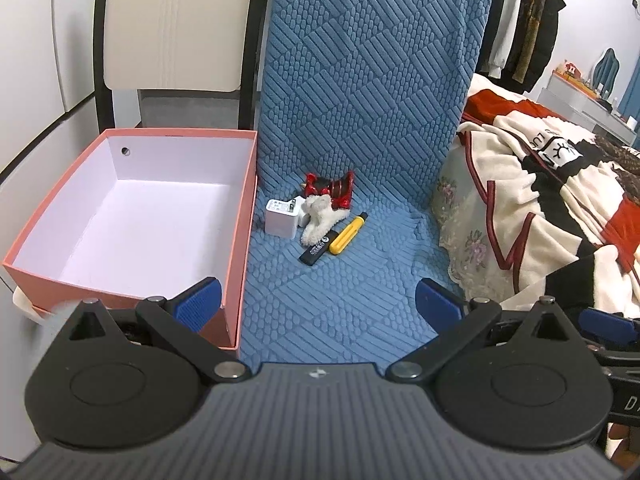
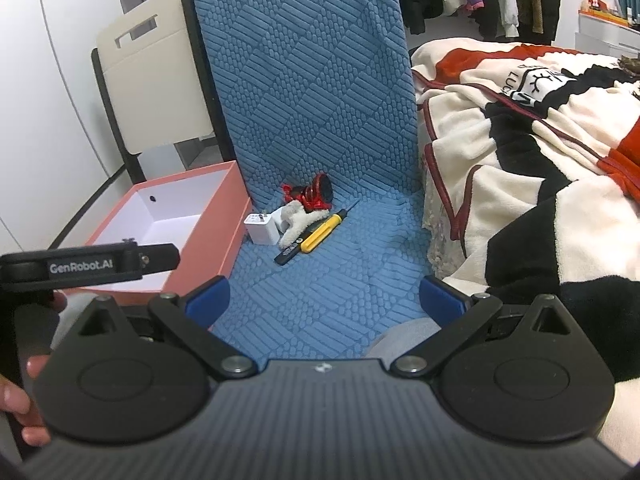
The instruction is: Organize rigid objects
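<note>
Screwdriver (image 1: 346, 235) lies diagonally, tip toward chair back; both grippers (image 1: 318, 300) (image 2: 325, 298) spread.

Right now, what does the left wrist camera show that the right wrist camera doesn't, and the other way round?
Only the left wrist view shows the whole floor of the pink box, with nothing in it. Only the right wrist view shows the left gripper's black body labelled GenRobot.AI, and the screwdriver's thin metal tip. Both show the white charger, plush toy, black stick, yellow screwdriver and red ornament clustered on the blue cushion.
</note>
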The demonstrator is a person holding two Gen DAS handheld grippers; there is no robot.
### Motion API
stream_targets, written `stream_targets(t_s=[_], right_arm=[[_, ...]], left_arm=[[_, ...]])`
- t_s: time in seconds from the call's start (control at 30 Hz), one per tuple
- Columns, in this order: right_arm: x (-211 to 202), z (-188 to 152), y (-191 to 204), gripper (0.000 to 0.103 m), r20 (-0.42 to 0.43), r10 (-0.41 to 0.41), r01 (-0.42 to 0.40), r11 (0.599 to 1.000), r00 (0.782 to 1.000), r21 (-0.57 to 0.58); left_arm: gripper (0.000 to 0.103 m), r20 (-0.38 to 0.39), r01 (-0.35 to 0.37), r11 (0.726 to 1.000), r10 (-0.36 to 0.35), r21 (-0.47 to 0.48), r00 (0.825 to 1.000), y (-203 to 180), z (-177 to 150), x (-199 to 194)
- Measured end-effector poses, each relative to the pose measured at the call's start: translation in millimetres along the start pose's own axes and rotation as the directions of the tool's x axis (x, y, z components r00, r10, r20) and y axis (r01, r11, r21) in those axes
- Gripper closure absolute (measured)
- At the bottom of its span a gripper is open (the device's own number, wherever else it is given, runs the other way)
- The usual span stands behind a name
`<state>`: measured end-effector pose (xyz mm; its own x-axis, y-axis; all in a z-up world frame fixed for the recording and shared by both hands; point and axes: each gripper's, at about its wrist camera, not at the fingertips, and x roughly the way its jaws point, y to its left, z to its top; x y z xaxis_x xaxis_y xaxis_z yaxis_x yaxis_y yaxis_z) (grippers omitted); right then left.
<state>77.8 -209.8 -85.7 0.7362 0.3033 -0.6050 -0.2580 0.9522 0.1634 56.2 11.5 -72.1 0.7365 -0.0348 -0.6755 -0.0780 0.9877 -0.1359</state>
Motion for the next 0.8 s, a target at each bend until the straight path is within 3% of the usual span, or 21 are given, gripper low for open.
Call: stream_targets(t_s=[0.53, 0.8], right_arm=[[2, 14, 21, 0.002, 0.026, 0.015, -0.015, 1.0, 1.0, -0.007], [29, 20, 32, 0.002, 0.045, 0.019, -0.017, 0.999, 0.999, -0.043]], left_arm=[[0.0, 0.005, 0.035, 0.999, -0.035, 0.022, 0.999, 12, 23, 2], [0.0, 0.007, 0.055, 0.997, -0.055, 0.048, 0.998, 15, 42, 38]])
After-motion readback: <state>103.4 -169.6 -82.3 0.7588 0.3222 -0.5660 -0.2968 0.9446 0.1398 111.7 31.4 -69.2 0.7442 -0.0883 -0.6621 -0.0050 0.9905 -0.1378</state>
